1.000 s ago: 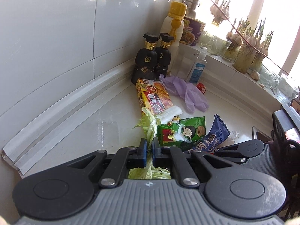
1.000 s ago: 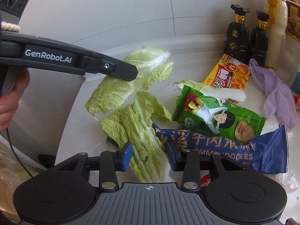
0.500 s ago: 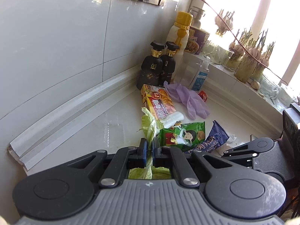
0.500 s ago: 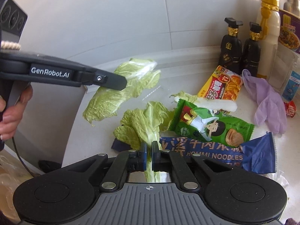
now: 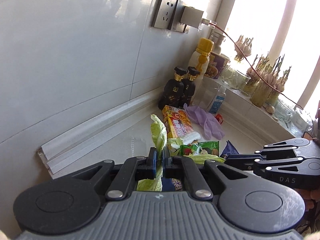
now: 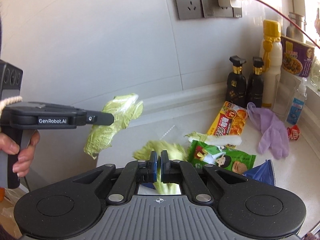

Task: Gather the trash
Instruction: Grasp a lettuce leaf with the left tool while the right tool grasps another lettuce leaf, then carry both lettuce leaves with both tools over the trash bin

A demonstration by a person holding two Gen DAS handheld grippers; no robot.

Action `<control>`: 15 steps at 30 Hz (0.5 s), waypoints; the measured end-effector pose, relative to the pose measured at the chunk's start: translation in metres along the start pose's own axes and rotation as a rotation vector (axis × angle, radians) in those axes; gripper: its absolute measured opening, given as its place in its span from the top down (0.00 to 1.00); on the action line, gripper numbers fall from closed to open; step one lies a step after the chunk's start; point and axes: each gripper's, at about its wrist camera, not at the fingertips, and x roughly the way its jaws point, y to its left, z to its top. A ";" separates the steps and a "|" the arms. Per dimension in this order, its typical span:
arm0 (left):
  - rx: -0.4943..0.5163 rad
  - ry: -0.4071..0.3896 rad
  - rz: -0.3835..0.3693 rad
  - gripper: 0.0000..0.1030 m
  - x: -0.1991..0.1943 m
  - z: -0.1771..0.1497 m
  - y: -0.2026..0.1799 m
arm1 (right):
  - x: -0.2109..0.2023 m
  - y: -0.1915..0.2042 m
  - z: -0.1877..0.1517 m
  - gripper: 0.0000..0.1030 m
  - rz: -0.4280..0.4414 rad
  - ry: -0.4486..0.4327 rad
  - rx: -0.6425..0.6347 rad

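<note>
I have both sets of fingers clenched on cabbage. The left gripper [image 5: 158,161] pinches a cabbage leaf [image 5: 159,134] that stands up between and beyond its fingers, hanging clear of the table [image 5: 124,138]. The right gripper [image 6: 159,165] grips a second leaf [image 6: 166,150], blurred, bunched just ahead of and below its fingers.

By my reckoning the job is only begun: two leaves are in hand, nothing is binned, and I see no bin in either view. Ahead of the right fingers and to their right still lie a green chip packet [image 6: 222,158], a blue noodle wrapper [image 6: 260,172], a white stalk piece [image 6: 218,141], a yellow snack box [image 6: 230,122], a purple glove [image 6: 268,128] and a small red wrapper [image 6: 293,133], all on the table.

Readable writing: "GenRobot.AI" on the left gripper's side in the right wrist view, "DAS" on the right gripper's side in the left wrist view. The Chinese print on the yellow box and on the purple noodle cup [image 6: 298,58] is too small for me to read.
</note>
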 end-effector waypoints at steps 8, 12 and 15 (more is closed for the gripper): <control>-0.077 -0.017 0.043 0.95 -0.035 -0.022 0.023 | 0.000 0.025 0.001 0.99 -0.028 0.018 -0.057; -0.108 -0.008 0.067 0.95 -0.048 -0.038 0.033 | -0.006 0.029 0.004 0.99 -0.014 0.008 -0.046; -0.137 0.006 0.087 0.95 -0.055 -0.048 0.041 | -0.017 0.038 0.014 0.99 -0.018 -0.022 -0.074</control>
